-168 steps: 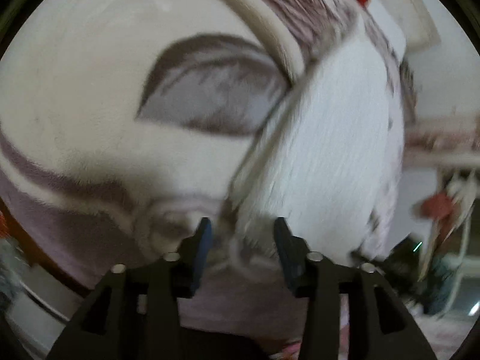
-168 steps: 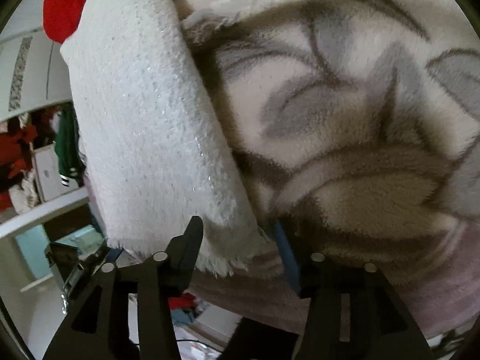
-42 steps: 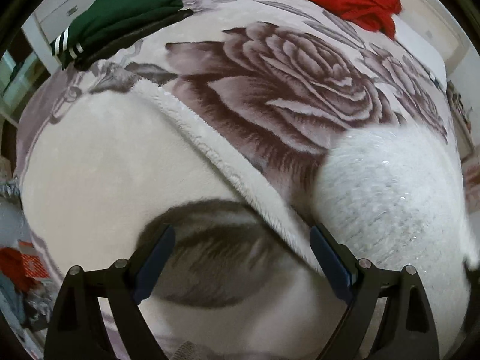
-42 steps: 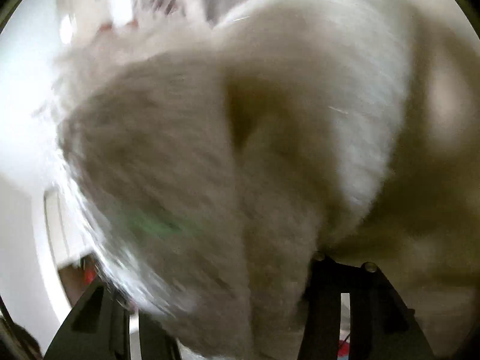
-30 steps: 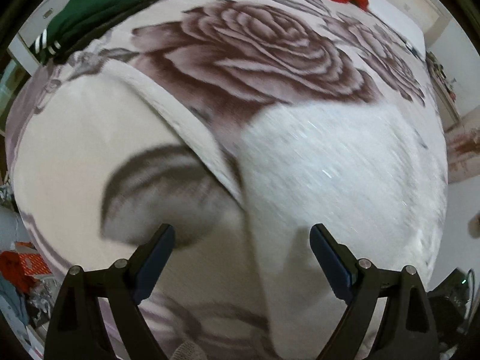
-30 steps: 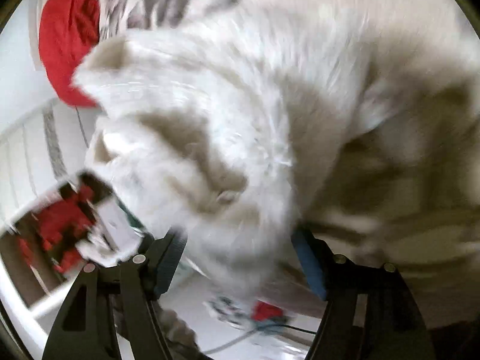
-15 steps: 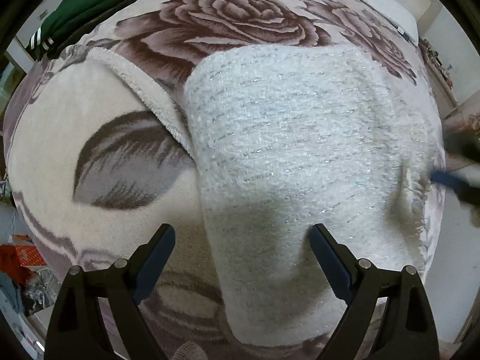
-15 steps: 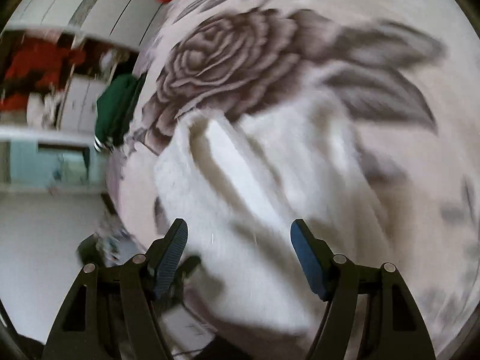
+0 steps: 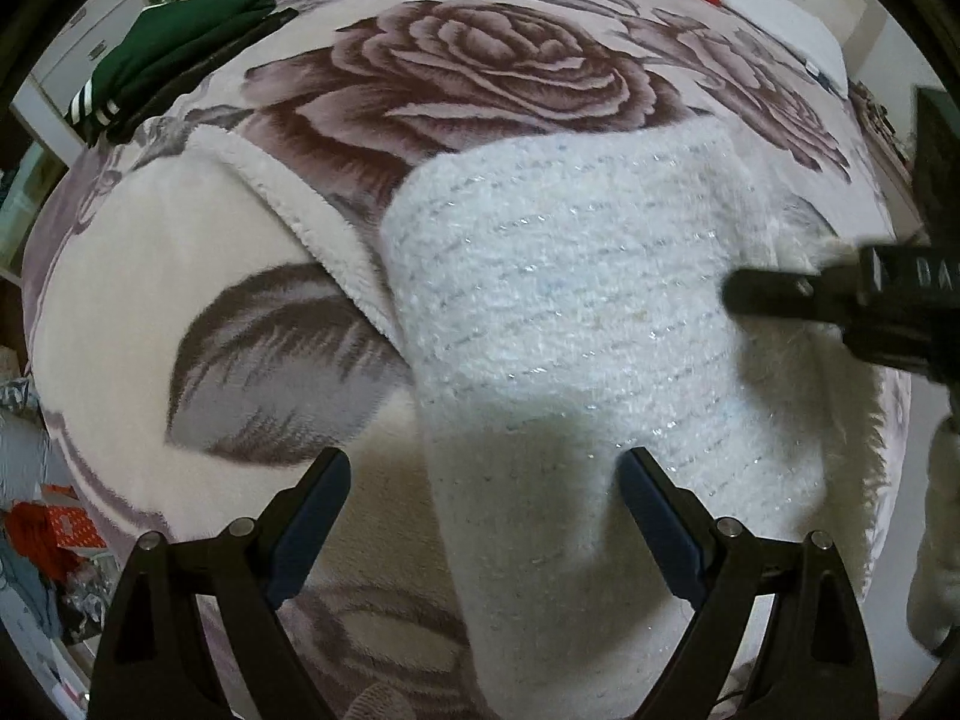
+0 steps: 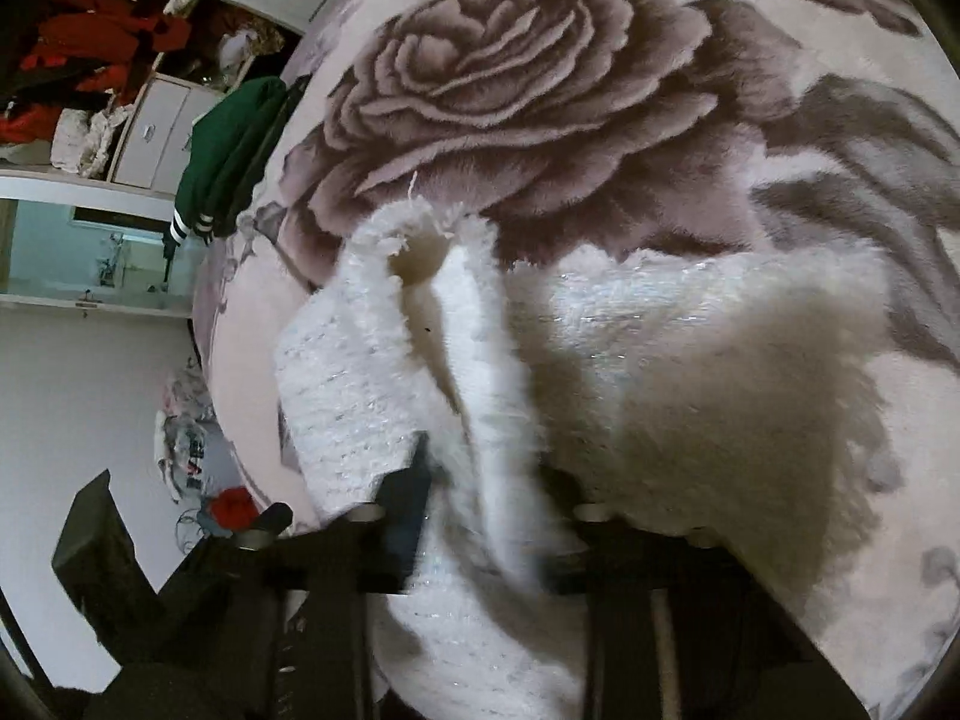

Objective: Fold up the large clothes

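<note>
Right wrist view: our right tool (image 10: 480,498) is closing on a fold of the white fuzzy garment (image 10: 690,372), seemingly pinched, though motion blurs it. Our left tool (image 9: 483,519) hangs wide open above the garment's near end. It lies on the rose blanket (image 9: 480,66); beyond sits a green garment (image 9: 180,54).

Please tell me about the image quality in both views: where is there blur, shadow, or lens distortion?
Left wrist view: sharp overall; the white sweater has a shadow over its near part; the right claw entering from the side looks smeared. Right wrist view: the sweater fold between that claw's closing fingers and the fingers themselves are motion-blurred, with a dark shadow beside them. Both views bend the rose blanket like a dome.
</note>
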